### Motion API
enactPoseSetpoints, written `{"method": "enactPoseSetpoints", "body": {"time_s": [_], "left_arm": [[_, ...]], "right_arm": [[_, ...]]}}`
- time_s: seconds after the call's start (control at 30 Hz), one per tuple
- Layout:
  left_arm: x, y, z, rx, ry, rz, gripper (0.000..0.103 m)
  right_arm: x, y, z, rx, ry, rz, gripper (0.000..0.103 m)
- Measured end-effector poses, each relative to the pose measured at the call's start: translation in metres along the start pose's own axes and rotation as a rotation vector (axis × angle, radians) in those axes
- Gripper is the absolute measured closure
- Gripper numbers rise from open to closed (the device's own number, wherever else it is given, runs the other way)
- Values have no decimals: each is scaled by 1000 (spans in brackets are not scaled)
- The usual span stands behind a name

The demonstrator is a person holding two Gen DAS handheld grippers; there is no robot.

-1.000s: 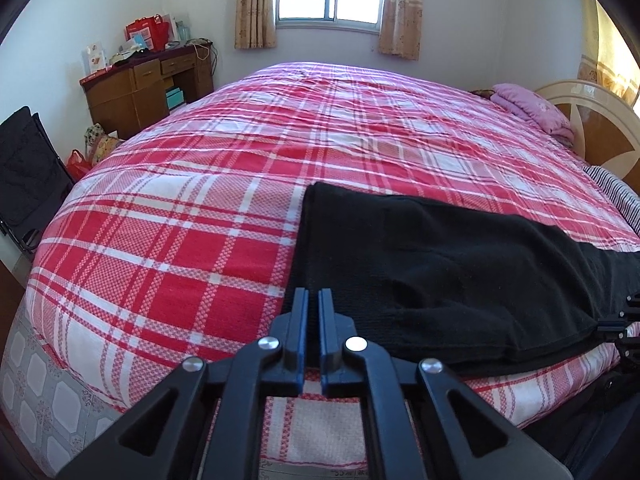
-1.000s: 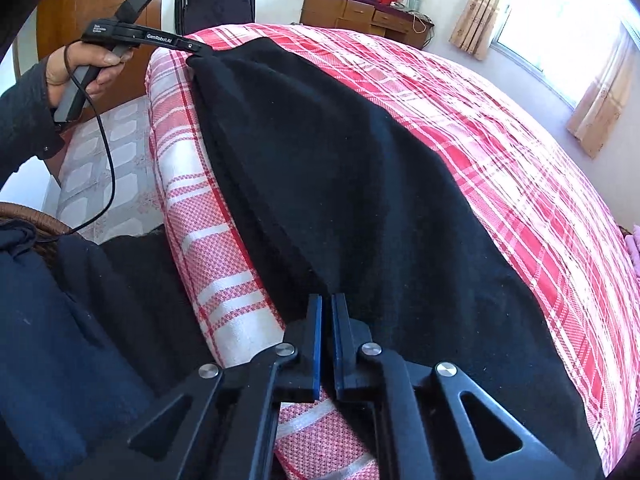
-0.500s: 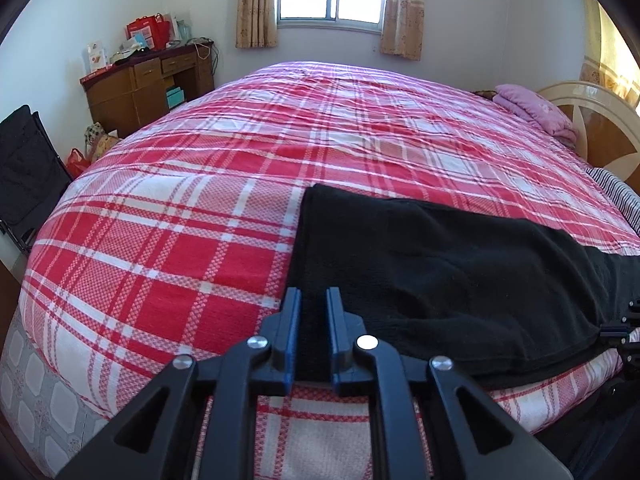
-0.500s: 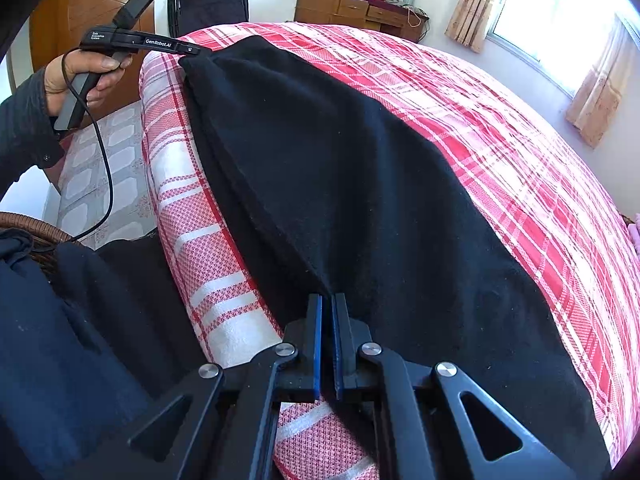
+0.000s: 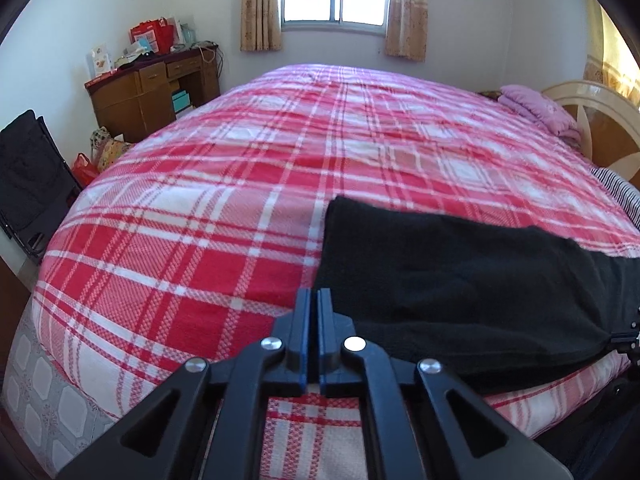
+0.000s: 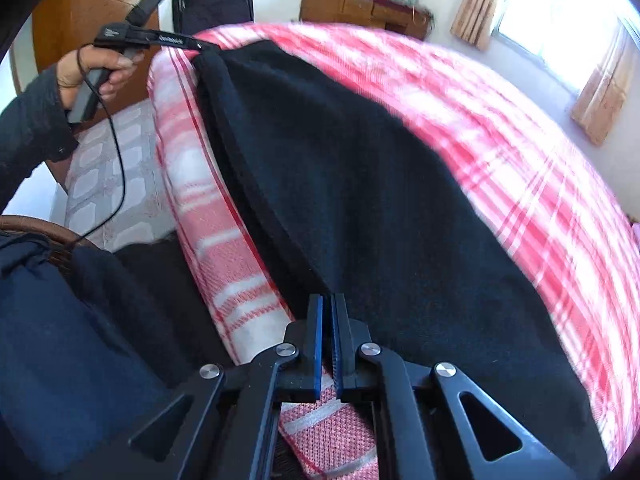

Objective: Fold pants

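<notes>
Black pants [image 5: 460,280] lie flat along the near edge of a bed with a red and white plaid cover [image 5: 280,160]. My left gripper [image 5: 314,296] is shut at the pants' left end, its tips at the near corner of the cloth; from the right wrist view it [image 6: 200,46] touches that corner. Whether it pinches cloth I cannot tell. My right gripper [image 6: 327,300] is shut on the near edge of the pants [image 6: 360,200] at the other end. It also shows at the far right in the left wrist view [image 5: 624,336].
A wooden desk [image 5: 152,88] with red bags stands at the back left. A black chair [image 5: 28,176] is at the left. Pink pillows [image 5: 536,108] and a headboard [image 5: 600,120] are at the right. Dark clothing [image 6: 80,340] lies in a basket beside the bed. Tiled floor [image 6: 104,184] lies below.
My left gripper opened half a second ago and has shut again, a little left of the pants' end. The right wrist view has shifted and is blurred.
</notes>
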State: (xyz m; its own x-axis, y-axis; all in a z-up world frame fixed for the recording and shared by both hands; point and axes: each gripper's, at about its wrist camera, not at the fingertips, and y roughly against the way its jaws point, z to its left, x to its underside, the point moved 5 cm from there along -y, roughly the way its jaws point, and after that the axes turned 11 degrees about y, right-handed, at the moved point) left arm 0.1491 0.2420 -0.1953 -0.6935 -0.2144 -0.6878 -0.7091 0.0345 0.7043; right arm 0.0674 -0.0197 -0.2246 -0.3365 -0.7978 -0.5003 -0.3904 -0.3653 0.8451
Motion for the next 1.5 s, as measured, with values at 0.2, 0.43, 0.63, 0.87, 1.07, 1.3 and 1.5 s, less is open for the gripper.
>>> {"method": "enactPoseSetpoints", "body": {"time_s": [0.2,0.43,0.63,0.87,1.07,1.3,1.5], "left_arm": [[-6,24,-1,-47,-36,-53,90],[-16,52,-70,46,-169,-106,89],[20,43,-194,271,-400,-12,89],[80,43,-340,513,-657,101,89],[142,52,-427,658,-841,187,89],[175,53,-451,711,-910,245,89],[164,47,-449,714,-856,255,89]], "right_arm": [[5,10,-13,-14,-63,-36,74],[61,68,-66,146,-263,-61,58],[154,141,-136,375,-601,-56,58],[261,226,-176,584,-943,-81,58],[310,261,-183,649,-1093,-103,58],[346,265,-189,608,-1210,-136,58],[348,260,-188,527,-1249,-205,58]]}}
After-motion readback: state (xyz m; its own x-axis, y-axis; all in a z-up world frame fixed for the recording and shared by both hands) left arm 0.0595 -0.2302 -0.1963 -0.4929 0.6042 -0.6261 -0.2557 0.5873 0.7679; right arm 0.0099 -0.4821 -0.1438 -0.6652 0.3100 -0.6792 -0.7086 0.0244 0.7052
